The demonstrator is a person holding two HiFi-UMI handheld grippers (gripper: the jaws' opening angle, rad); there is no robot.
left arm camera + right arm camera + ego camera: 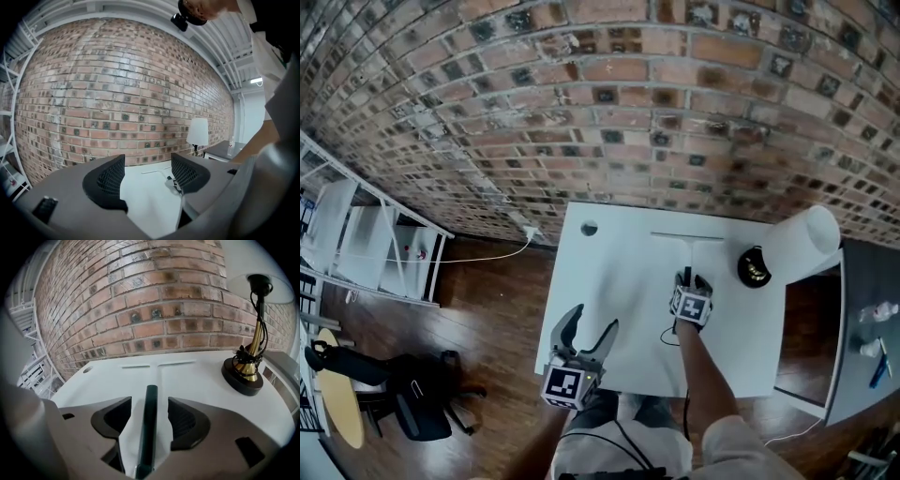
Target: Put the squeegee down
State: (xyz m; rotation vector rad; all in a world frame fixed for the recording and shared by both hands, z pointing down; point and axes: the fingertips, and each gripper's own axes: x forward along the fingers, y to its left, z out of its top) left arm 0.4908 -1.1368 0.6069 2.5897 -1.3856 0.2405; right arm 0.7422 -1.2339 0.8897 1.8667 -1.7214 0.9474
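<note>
The squeegee lies flat on the white table, its pale blade toward the brick wall and its dark green handle pointing back at me. My right gripper sits low over the handle's end, open, and the handle runs between the jaws with a gap on each side. My left gripper hovers open at the table's near left edge and holds nothing. In the left gripper view the squeegee shows beyond the open left gripper.
A lamp with a white shade and a dark round base stands at the table's right. A cable hole is at the far left corner. The brick wall backs the table. A grey desk is on the right, white shelving on the left.
</note>
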